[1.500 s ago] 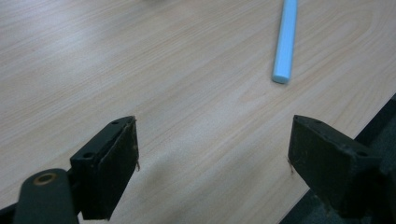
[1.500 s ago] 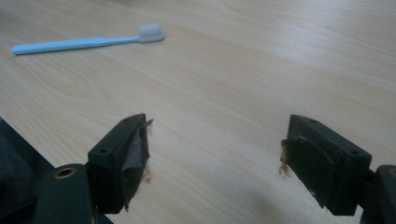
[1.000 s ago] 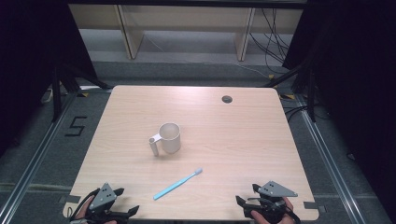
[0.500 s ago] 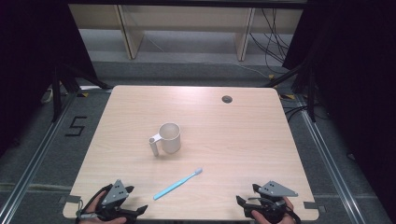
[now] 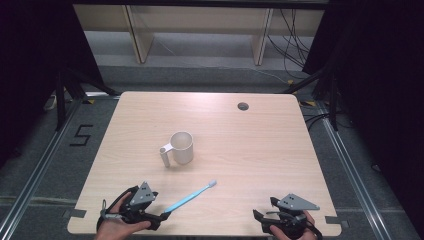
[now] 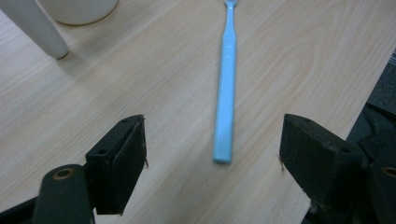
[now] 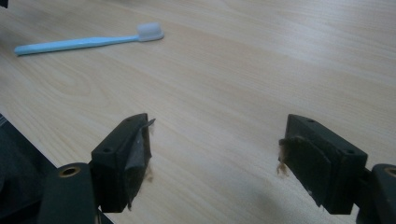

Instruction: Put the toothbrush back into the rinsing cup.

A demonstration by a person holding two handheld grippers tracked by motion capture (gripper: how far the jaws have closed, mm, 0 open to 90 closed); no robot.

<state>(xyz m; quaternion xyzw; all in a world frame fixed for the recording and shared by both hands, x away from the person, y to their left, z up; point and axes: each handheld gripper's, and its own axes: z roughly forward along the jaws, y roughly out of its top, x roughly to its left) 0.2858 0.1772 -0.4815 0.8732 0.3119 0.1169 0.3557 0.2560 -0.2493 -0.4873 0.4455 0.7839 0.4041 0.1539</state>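
Observation:
A light blue toothbrush point(image 5: 191, 196) with white bristles lies on the wooden table point(image 5: 260, 145), slanting from near front left to far right. My left gripper point(image 5: 162, 218) sits at its handle end. In the left gripper view the toothbrush point(image 6: 225, 88) runs away from me, its handle end between the tips of the left gripper point(image 6: 212, 136). The jaws have just been closing a little and stand wide, the pads clear of it. A white mug point(image 5: 181, 147) stands upright behind, handle to the left. My right gripper point(image 5: 260, 216) rests open at the front right edge with nothing in it; in its own view the right gripper point(image 7: 217, 135) sees the toothbrush point(image 7: 88, 41) far off to the left.
A round cable hole point(image 5: 243, 106) sits near the table's far edge. The mug handle point(image 6: 35, 28) is up left in the left gripper view. Dark floor and metal rails surround the table; a "5" mark point(image 5: 82, 135) is on the floor at left.
My left gripper has moved right and a little up along the front edge, reaching the toothbrush's handle end. The right gripper, mug and toothbrush have not moved.

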